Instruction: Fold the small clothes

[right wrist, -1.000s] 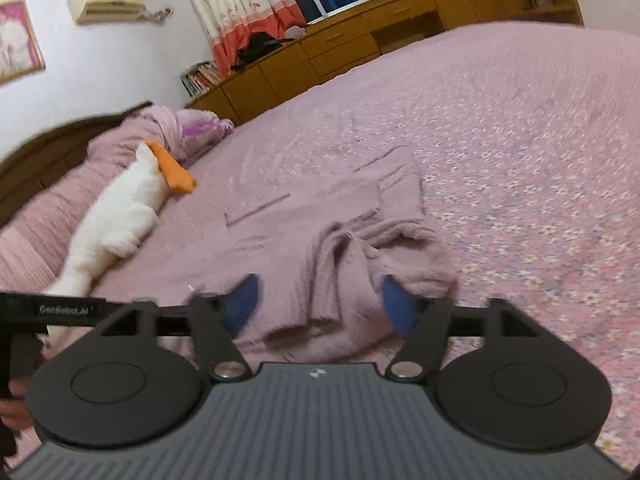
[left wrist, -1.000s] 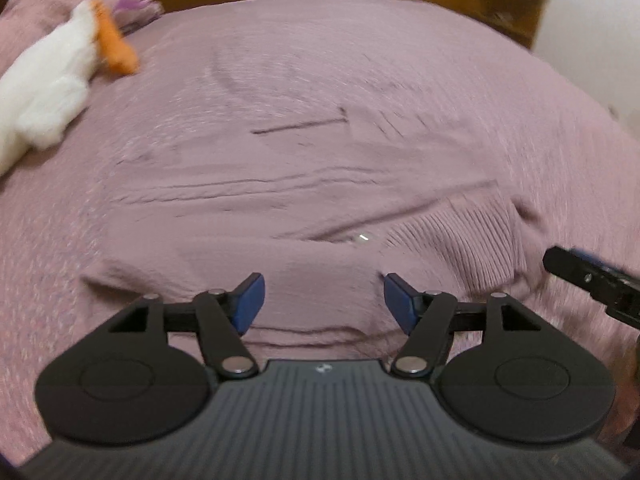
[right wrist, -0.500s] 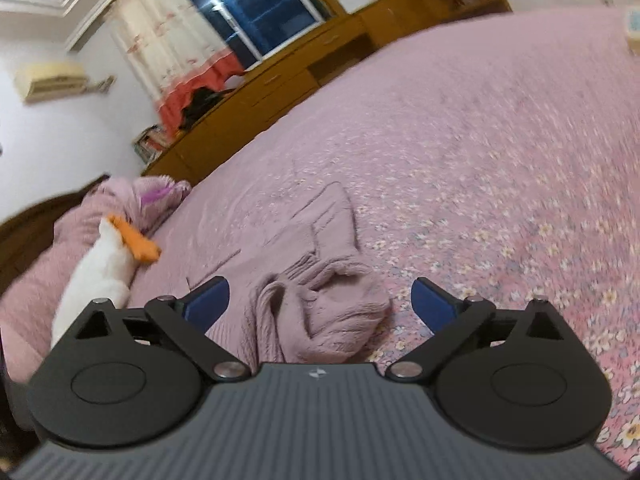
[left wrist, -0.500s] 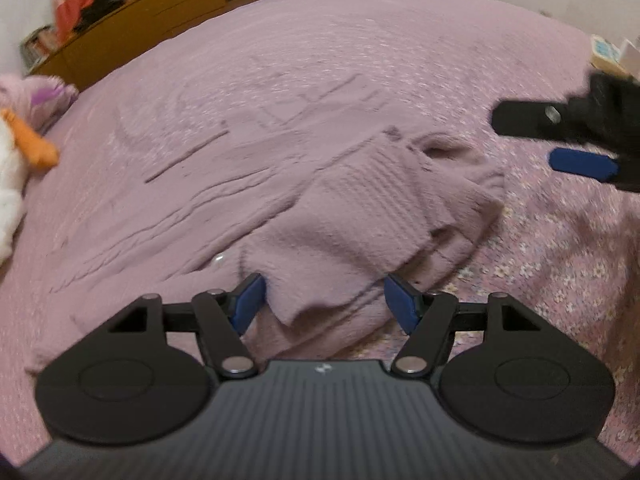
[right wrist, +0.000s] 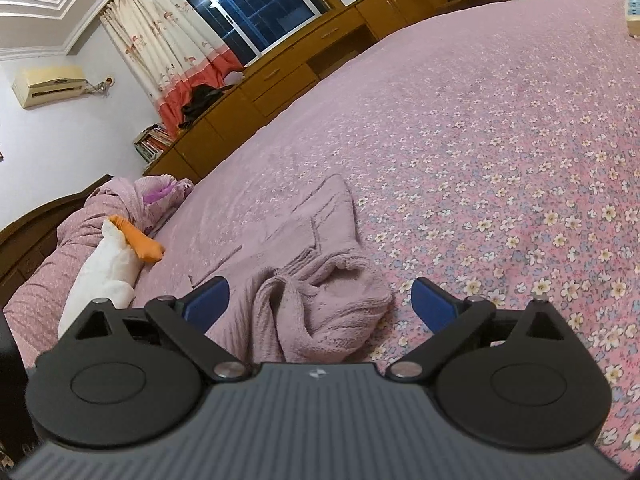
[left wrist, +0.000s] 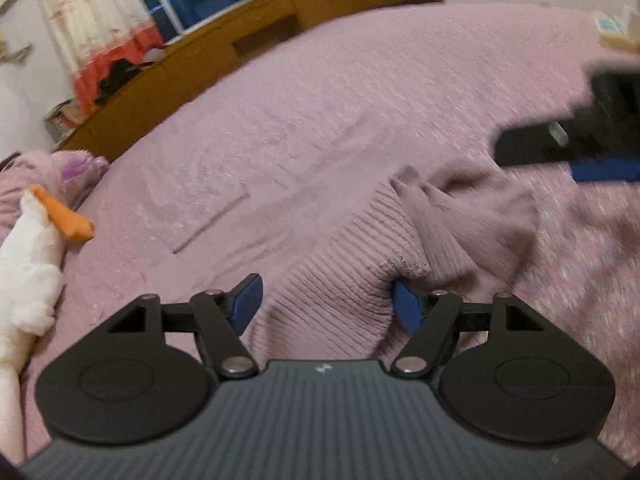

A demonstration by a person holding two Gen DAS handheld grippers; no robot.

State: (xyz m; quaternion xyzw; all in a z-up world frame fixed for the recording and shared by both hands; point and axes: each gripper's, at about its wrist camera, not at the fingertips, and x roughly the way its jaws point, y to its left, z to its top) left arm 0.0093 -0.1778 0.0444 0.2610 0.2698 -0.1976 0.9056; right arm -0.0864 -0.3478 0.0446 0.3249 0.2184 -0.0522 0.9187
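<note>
A mauve knitted sweater (left wrist: 352,248) lies on the pink bedspread (left wrist: 360,92), its near part bunched in a heap. My left gripper (left wrist: 326,304) is open, its blue pads astride the ribbed hem of the heap. My right gripper (right wrist: 320,304) is open wide above the crumpled sweater (right wrist: 320,312) and holds nothing. The right gripper also shows, blurred, at the right edge of the left wrist view (left wrist: 576,148).
A white plush duck with an orange beak (right wrist: 108,268) lies by the pillows (right wrist: 132,200) at the left. A wooden cabinet (right wrist: 304,68) and curtained window stand beyond the bed. The flowered bedspread (right wrist: 520,160) stretches to the right.
My right gripper let go of the sweater, opened wide and rose. My left gripper swung right, from the flat sweater body to the bunched part, staying open.
</note>
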